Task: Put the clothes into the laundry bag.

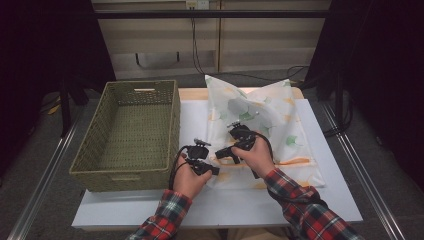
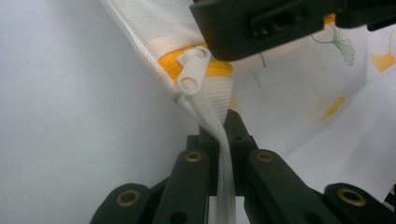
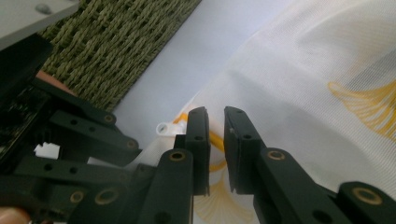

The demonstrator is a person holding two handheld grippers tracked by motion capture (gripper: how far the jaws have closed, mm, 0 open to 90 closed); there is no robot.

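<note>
The pillowcase [image 1: 260, 131] lies on the white desk [image 1: 330, 200] just right of the wicker basket [image 1: 131, 134], its near-left corner raised between both tools. The left hand-held gripper [image 2: 223, 140] is clenched on the mesh edge just below the white zipper pull [image 2: 194, 71]; the right hand-held gripper [image 3: 215, 126] stands released, jaws slightly apart, beside the pull [image 3: 164, 128] and yellow zipper tape [image 2: 217, 70]. Keep the left grip taut, seat the right jaws squarely on the pull, then draw straight along the tape to avoid snagging.
</note>
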